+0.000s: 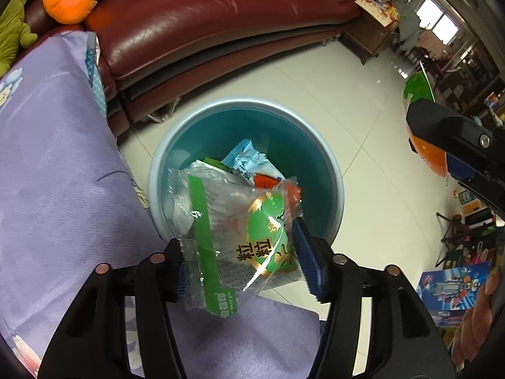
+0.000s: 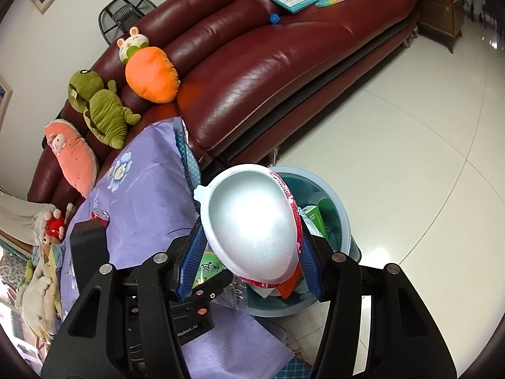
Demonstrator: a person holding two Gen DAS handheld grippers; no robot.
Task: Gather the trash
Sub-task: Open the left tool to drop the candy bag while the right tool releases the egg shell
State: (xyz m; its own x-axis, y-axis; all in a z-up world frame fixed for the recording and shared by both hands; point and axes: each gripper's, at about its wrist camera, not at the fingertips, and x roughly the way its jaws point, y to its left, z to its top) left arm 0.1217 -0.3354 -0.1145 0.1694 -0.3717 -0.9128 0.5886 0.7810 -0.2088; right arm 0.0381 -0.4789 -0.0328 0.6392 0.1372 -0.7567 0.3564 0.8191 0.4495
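Observation:
In the left wrist view my left gripper is shut on a clear and green snack wrapper, held just above the near rim of a blue trash bin that holds several wrappers. In the right wrist view my right gripper is shut on a white foam bowl with a red printed band, held over the same bin. The right gripper also shows at the right edge of the left wrist view. The left gripper's body sits below the bowl.
A purple floral cloth covers a surface left of the bin. A dark red leather sofa with plush toys stands behind. A red can stands on the cloth. White tiled floor lies to the right.

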